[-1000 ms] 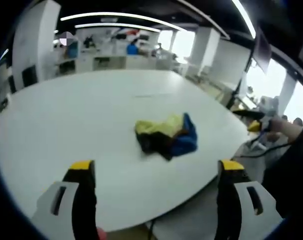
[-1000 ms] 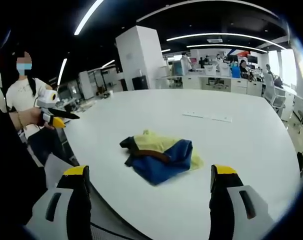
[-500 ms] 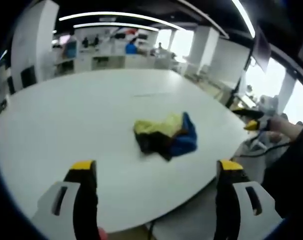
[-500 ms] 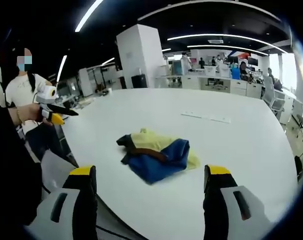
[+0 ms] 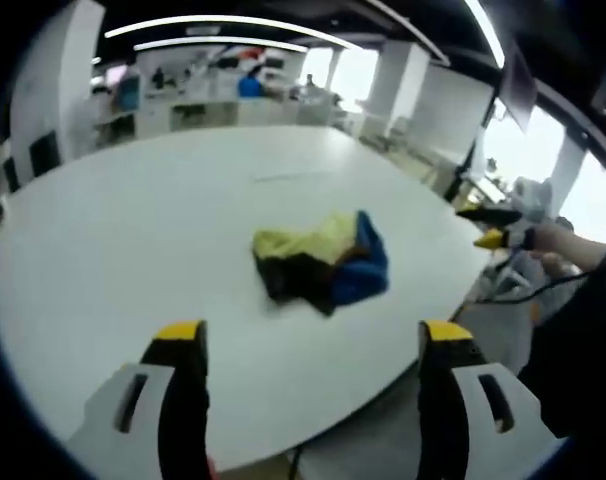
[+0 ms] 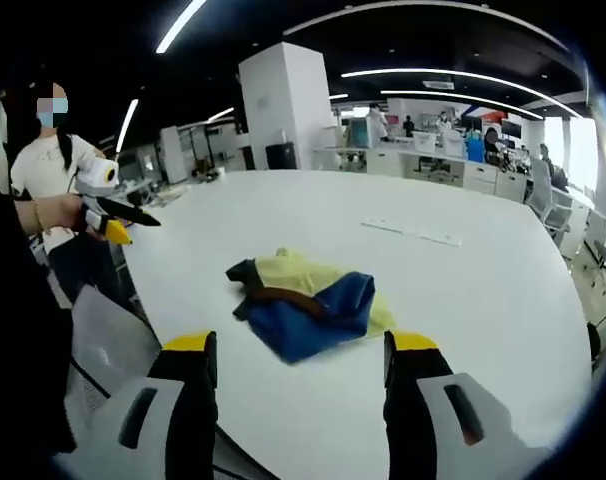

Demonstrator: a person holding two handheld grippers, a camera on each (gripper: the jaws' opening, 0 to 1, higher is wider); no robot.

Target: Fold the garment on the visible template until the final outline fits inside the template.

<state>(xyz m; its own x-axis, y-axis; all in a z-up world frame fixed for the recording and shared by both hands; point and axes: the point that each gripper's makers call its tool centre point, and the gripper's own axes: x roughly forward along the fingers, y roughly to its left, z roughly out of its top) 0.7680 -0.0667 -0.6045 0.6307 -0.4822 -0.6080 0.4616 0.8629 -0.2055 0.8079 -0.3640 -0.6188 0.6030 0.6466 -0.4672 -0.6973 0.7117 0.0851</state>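
Your left hand-held gripper [image 5: 311,345] and right hand-held gripper [image 6: 300,355] hover spread, empty, near the crumpled yellow, blue and black garment [image 5: 321,264] [image 6: 303,305] on the white worktop [image 5: 133,240] [image 6: 463,290].

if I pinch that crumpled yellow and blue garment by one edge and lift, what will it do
The garment lies bunched in soft folds on the table, so it is probably floppy and would unfurl and hang. It looks thin, likely light. Pushed, it would probably bunch further rather than slide whole.
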